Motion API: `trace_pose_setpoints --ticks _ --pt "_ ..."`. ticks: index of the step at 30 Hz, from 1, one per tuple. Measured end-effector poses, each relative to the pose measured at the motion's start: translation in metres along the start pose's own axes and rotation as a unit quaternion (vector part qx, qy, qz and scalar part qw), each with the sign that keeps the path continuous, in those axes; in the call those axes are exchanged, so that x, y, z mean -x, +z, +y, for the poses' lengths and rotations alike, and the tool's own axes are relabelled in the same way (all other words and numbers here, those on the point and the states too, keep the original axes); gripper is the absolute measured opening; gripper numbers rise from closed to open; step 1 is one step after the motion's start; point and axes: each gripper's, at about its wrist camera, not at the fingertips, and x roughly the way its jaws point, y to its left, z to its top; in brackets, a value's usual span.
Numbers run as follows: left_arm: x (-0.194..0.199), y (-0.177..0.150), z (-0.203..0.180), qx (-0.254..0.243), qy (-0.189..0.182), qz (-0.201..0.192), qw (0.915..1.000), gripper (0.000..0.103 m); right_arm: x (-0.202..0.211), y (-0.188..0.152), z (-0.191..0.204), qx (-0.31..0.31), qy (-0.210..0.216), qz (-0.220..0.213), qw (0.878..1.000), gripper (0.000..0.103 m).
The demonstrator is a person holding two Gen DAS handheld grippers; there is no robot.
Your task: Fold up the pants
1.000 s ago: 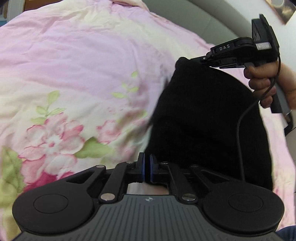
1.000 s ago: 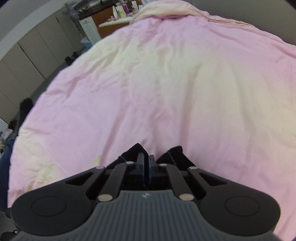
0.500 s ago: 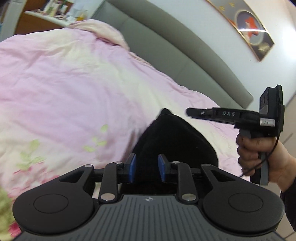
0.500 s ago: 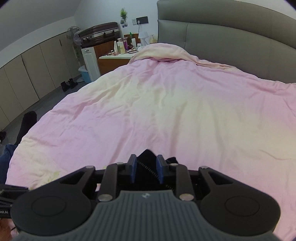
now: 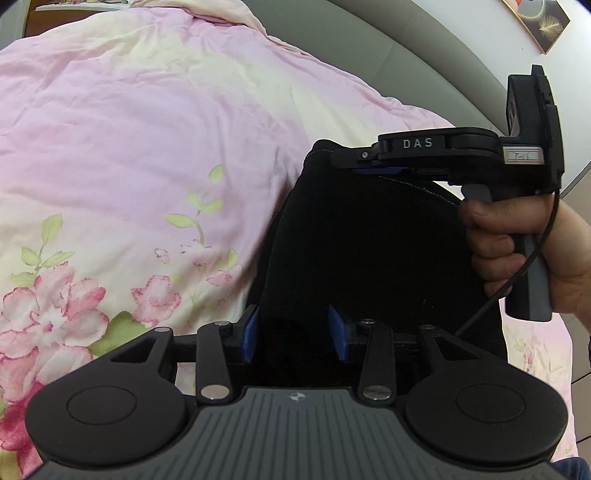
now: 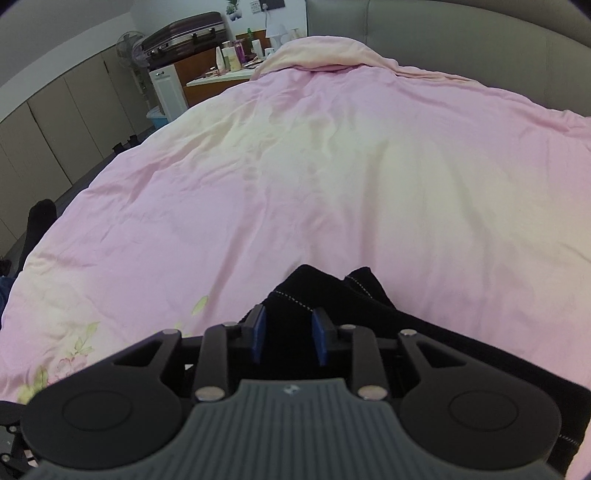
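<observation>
The black pants point(image 5: 362, 243) lie folded on the pink floral duvet point(image 5: 122, 140). My left gripper point(image 5: 293, 334) is open, its blue pads on either side of the near edge of the pants, not pinching. My right gripper point(image 5: 373, 170) shows from the side in the left wrist view, over the far end of the pants, held by a hand. In the right wrist view the right gripper point(image 6: 288, 338) is open over the stitched hem of the pants point(image 6: 332, 295).
A grey padded headboard point(image 6: 443, 33) runs along the far side of the bed. A nightstand with bottles point(image 6: 225, 62), a suitcase point(image 6: 184, 33) and cabinets point(image 6: 55, 110) stand beyond the bed. A framed picture point(image 5: 543, 22) hangs on the wall.
Both grippers, shut on the pants a second ago, have opened and let the cloth go. The pants have settled onto the duvet, and both jaws have spread wider since half a second ago.
</observation>
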Motion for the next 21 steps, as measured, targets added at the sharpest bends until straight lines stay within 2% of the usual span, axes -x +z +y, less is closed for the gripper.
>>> trace_pose_setpoints --ticks 5,7,9,11,16,19,21 --pt "0.007 -0.004 -0.003 -0.008 -0.002 0.004 1.0000 0.046 0.009 -0.003 0.008 -0.007 -0.011 -0.018 1.000 0.022" --pt "0.009 -0.003 -0.005 -0.009 0.002 0.005 0.9999 0.056 0.025 -0.005 0.011 -0.009 -0.012 -0.032 0.999 0.022" --pt "0.011 -0.002 -0.004 -0.006 0.005 0.004 1.0000 0.061 0.047 -0.010 0.016 -0.006 -0.021 -0.049 0.999 0.028" --pt "0.013 -0.001 -0.001 0.000 0.003 0.005 1.0000 0.062 0.073 -0.022 0.021 -0.001 -0.027 -0.064 0.998 0.030" --pt "0.016 0.001 -0.007 -0.017 0.018 0.005 0.9997 0.062 0.126 -0.080 0.034 0.013 -0.046 -0.069 0.996 0.030" --pt "0.017 -0.002 -0.009 -0.027 0.024 0.005 0.9993 0.063 0.137 -0.126 0.034 -0.005 -0.065 -0.059 0.996 0.030" --pt "0.018 -0.005 -0.009 -0.033 0.027 0.009 0.9991 0.066 0.144 -0.158 0.037 -0.010 -0.079 -0.075 0.994 0.031"
